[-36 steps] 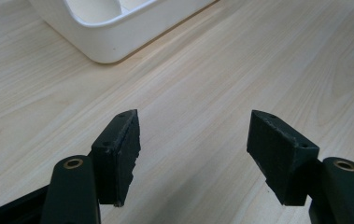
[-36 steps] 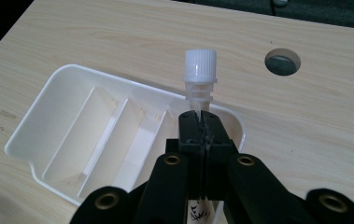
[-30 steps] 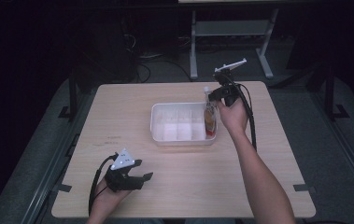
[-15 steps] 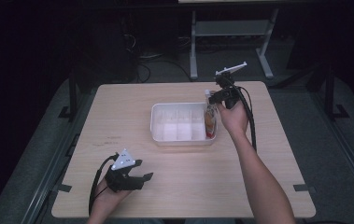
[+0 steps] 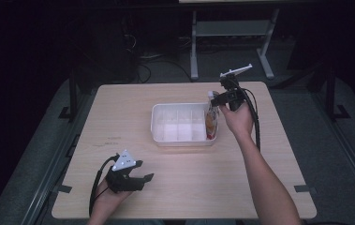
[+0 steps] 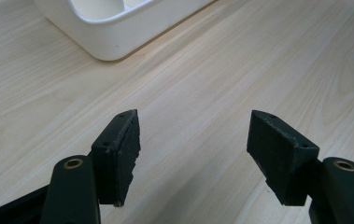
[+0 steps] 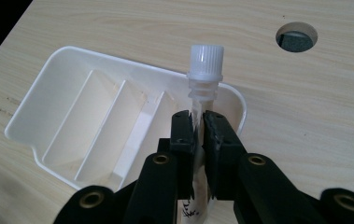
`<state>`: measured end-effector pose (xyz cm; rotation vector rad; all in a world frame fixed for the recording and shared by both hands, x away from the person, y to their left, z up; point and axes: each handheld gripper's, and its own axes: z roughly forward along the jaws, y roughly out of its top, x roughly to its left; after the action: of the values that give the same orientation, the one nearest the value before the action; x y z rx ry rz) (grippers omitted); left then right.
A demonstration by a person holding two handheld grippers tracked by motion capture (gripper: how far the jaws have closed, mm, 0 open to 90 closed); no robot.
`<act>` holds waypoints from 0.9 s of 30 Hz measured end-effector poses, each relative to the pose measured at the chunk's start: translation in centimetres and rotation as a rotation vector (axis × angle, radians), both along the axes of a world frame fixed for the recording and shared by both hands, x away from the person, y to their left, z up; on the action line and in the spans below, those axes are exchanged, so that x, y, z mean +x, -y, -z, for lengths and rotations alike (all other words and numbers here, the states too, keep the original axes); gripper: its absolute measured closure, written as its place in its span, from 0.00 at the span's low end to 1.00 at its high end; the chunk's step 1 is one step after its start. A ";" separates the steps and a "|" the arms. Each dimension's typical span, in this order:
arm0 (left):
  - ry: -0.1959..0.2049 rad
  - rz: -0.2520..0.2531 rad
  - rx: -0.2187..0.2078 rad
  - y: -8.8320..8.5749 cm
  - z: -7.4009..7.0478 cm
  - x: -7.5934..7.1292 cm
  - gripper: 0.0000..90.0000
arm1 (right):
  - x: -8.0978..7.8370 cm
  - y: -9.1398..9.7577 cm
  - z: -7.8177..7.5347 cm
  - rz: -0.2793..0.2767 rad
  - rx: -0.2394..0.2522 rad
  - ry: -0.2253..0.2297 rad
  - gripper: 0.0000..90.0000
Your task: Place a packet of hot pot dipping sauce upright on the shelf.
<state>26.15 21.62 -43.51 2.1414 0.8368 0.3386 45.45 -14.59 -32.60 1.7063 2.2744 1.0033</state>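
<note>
Biggest thing on my feed is the light wood table [image 5: 184, 197], and roughly mid-table sits the white divided tray [image 5: 181, 138]. From the right gripper view the tray [image 7: 39, 116] runs off ahead and to the left of my right jaws, with its dividers splitting it into several slots, and the end slot sits directly under the jaw tips. There's also a round cable hole [image 7: 296, 36] in the tabletop, well beyond the jaws and off to their right.

The right gripper [image 5: 218, 99] is up over the tray's right end. Its jaws have just been easing apart a little, but the pouch [image 7: 203, 100] is sandwiched between them: I can see the flat clear neck running right through the narrow gap, both pads look to be up against it, so I'm calling it gripped. The white screw cap [image 7: 207, 59] pokes out just past the jaw tips, and the pouch body hangs below them into that end slot, the orange part showing in the high view [image 5: 210, 124].

The left gripper [image 5: 143, 178] is just parked near the table's near edge, well away from the tray. Its jaws are spread wide with nothing but bare wood between them, and a tray corner [image 6: 114, 44] sits ahead of the left jaw.
</note>
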 end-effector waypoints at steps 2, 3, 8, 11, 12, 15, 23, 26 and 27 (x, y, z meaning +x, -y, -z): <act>0.001 0.001 0.001 0.0 0.0 0.0 0.38 | 0.0 0.1 0.0 -0.006 0.000 -0.004 0.89; 0.001 -0.001 0.002 0.0 0.0 0.0 0.38 | -0.1 0.2 -0.1 -0.012 0.004 -0.005 0.88; 0.001 -0.006 0.000 -0.1 0.0 0.1 0.38 | -0.2 0.3 -0.2 -0.023 0.012 -0.002 0.85; 0.002 -0.008 0.001 -0.1 0.0 0.1 0.38 | -0.2 0.5 -0.2 -0.027 0.016 -0.003 0.83; 0.003 -0.009 0.000 -0.1 0.0 0.0 0.38 | -0.2 0.5 -0.2 -0.027 0.020 -0.004 0.83; 0.003 -0.009 0.000 -0.2 0.0 0.0 0.38 | -0.3 0.8 -0.3 -0.032 0.023 -0.006 0.81; 0.006 -0.010 0.004 -0.3 -0.1 0.1 0.38 | -0.5 1.1 -0.5 -0.047 0.036 -0.006 0.78; 0.005 -0.010 0.006 -0.3 -0.1 0.1 0.38 | -0.5 1.2 -0.5 -0.051 0.043 -0.007 0.77; 0.005 -0.010 0.007 -0.3 -0.1 0.1 0.38 | -0.6 1.2 -0.5 -0.054 0.044 -0.006 0.77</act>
<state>26.21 21.93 -43.41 2.1423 0.8447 0.3519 44.88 -15.79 -32.05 1.6743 2.3313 1.0680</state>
